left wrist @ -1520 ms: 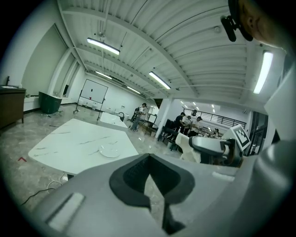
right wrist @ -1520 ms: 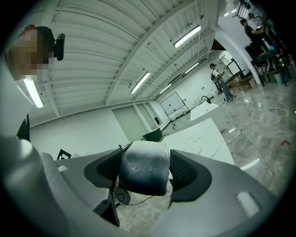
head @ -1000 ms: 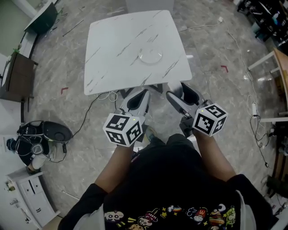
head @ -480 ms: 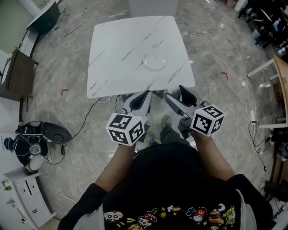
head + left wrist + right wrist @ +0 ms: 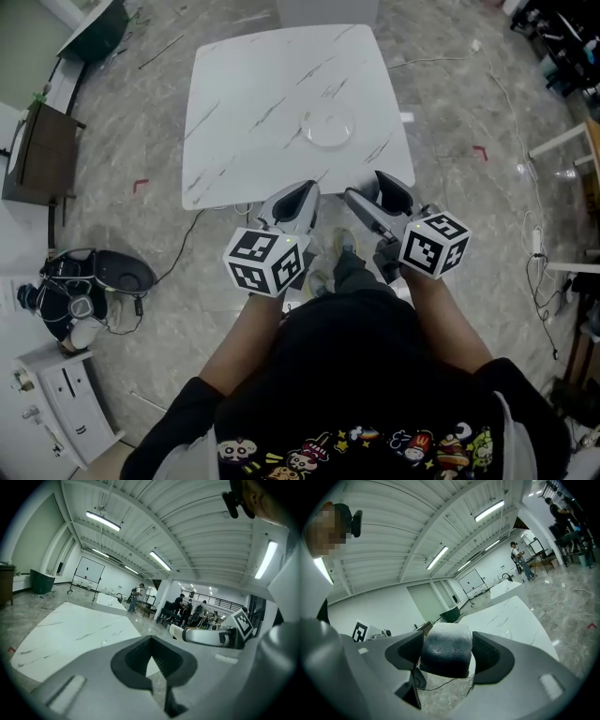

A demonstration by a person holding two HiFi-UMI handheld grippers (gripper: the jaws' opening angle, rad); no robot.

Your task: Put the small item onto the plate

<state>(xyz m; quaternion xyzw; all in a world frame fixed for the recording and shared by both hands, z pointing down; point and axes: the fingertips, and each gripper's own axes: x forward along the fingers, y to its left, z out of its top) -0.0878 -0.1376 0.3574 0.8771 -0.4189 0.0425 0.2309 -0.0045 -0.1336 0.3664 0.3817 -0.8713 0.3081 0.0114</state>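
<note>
A clear glass plate [image 5: 328, 128] lies right of the middle of the white marble table [image 5: 253, 103]. Both grippers hover side by side at the table's near edge, short of the plate. My right gripper [image 5: 379, 201] is shut on the small item [image 5: 445, 648], a rounded block, dark with a pale top, wedged between its pads [image 5: 487, 654]. My left gripper [image 5: 292, 200] is shut with nothing in it; in the left gripper view its jaws [image 5: 152, 658] meet over the table's edge. The right gripper [image 5: 446, 654] points past the table's corner.
The table stands on a grey stone floor with loose cables [image 5: 183, 248] and red tape marks [image 5: 139, 185]. A black round device [image 5: 122, 273] and a white cabinet [image 5: 58, 398] sit at the lower left, a dark bench [image 5: 37, 155] at the left. People stand far behind.
The person has stepped a little closer, so both grippers now reach the table's near edge. Their jaws have not changed, and the right one keeps the small item.
</note>
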